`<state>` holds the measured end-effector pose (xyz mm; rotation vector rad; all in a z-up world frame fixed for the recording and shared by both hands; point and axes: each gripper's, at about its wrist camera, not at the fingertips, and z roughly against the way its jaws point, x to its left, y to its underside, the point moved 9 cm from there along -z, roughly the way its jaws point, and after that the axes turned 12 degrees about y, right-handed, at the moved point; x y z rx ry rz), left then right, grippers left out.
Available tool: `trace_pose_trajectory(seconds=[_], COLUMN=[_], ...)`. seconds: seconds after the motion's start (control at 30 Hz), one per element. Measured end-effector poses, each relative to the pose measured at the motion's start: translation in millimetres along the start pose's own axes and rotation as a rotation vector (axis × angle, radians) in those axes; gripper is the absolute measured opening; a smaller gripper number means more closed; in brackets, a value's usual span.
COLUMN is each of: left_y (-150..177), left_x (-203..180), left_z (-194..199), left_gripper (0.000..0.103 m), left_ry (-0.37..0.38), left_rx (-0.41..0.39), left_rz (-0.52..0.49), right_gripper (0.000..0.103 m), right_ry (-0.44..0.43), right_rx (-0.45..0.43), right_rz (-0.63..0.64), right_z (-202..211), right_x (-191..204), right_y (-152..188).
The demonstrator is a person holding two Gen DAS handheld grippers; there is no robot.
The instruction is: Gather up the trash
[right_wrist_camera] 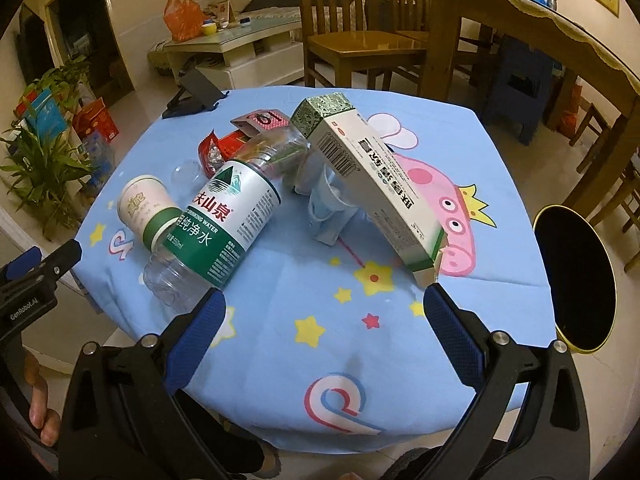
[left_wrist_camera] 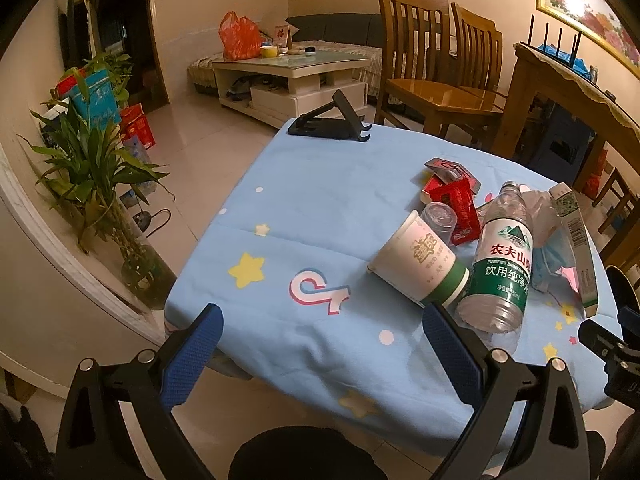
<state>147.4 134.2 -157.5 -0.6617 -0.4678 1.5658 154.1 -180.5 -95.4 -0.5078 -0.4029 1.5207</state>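
Star-patterned blue tablecloth (right_wrist_camera: 360, 80), green-labelled bottle (right_wrist_camera: 224, 216)

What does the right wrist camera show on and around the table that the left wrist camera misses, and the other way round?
Only the right wrist view shows the round black bin beside the table's right edge and the pig print on the cloth. Only the left wrist view shows the potted plant close by on the left and the logo print whole. Both show the plastic bottle, paper cup, long carton, red wrappers, blue mask and black stand. Both grippers, left and right, are open and empty.
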Motion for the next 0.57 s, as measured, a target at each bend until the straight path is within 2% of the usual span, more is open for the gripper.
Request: trace_pose_trajectory(seconds=[0.23,0.57], left_y=[-1.5,-3.1], left_x=[-6.5,-3.0], left_z=[2.5,4.2], left_gripper=[0.096,0.096], left_ry=[0.003,-0.011], left_rx=[-0.001,-0.012], left_rz=[-0.01,-0.007], right_gripper=[0.098,0.098], right_ry=[0.016,0.021], right_rx=[0.002,0.008], right_rz=[-0.007,0.014], right_z=[0.8,-1.8], right_x=[-8.5,-1.1], right_y=[5.2,8.4])
